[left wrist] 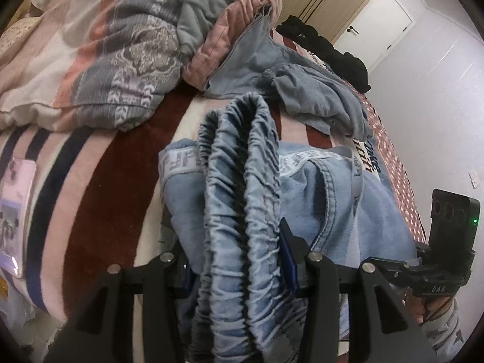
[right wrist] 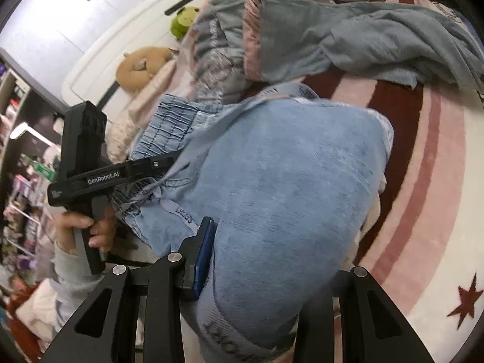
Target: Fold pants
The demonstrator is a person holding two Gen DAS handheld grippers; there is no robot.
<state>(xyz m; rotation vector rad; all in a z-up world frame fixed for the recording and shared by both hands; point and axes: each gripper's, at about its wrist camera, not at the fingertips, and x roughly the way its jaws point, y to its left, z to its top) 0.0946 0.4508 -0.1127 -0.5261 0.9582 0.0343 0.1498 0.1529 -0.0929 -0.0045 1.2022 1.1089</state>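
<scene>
Light blue denim pants point(left wrist: 348, 211) with a gathered elastic waistband point(left wrist: 242, 181) lie bunched on a striped blanket point(left wrist: 90, 181). My left gripper point(left wrist: 239, 260) is shut on the waistband, which bulges up between its fingers. In the right wrist view the pants point(right wrist: 287, 181) fill the middle, and my right gripper point(right wrist: 260, 272) is shut on a thick fold of the denim; its right finger is hidden under cloth. The left gripper point(right wrist: 145, 166) shows there too, clamped on the waistband point(right wrist: 163, 127).
A patterned duvet point(left wrist: 106, 45) and grey clothes point(left wrist: 317, 96) are heaped behind the pants. Black garments point(left wrist: 332, 51) lie at the bed's far edge. A phone point(left wrist: 15, 211) lies on the blanket at left. Plush toys point(right wrist: 145, 63) sit by the headboard.
</scene>
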